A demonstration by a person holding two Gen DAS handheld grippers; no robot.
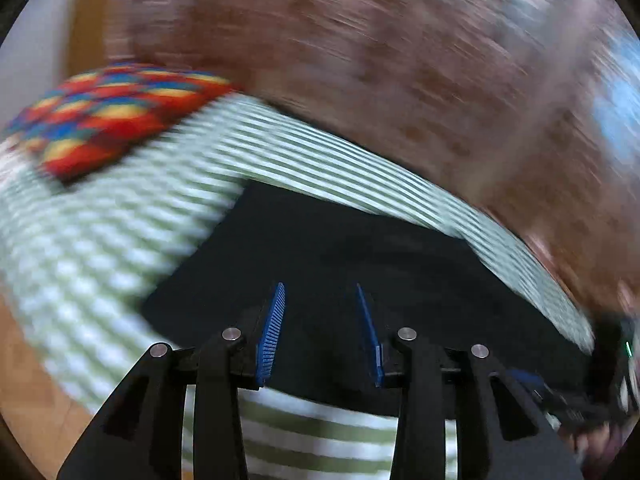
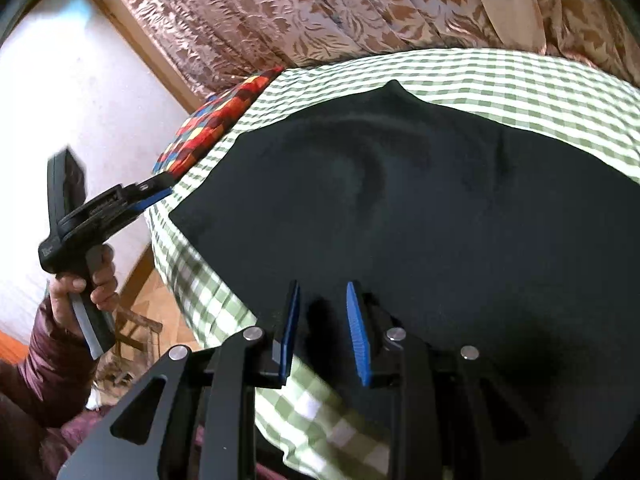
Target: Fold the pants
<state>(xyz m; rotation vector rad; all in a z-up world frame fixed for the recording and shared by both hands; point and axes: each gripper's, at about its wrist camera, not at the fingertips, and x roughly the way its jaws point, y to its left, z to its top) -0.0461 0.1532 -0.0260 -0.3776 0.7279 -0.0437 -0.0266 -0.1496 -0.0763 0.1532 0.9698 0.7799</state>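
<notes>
Black pants point(image 2: 400, 208) lie folded flat on a green-and-white checked bed cover point(image 2: 500, 76). My right gripper point(image 2: 322, 292) hovers low over their near edge. Its blue pads point(image 2: 358, 332) stand a little apart, with black cloth showing in the gap and no visible pinch. In the right wrist view my left gripper point(image 2: 162, 186) is off the bed's left side, held by a hand, fingers pointing at the cover's edge. The blurred left wrist view shows my left gripper point(image 1: 320, 288) open, nothing between its pads, with the pants point(image 1: 340, 264) just beyond.
A multicoloured patchwork cushion point(image 2: 224, 120) lies at the bed's far left corner. Patterned brown curtains point(image 2: 300, 12) hang behind the bed. A white wall point(image 2: 80, 100) and wooden floor point(image 2: 148, 292) are to the left. A maroon sleeve point(image 2: 44, 360) fills the lower left.
</notes>
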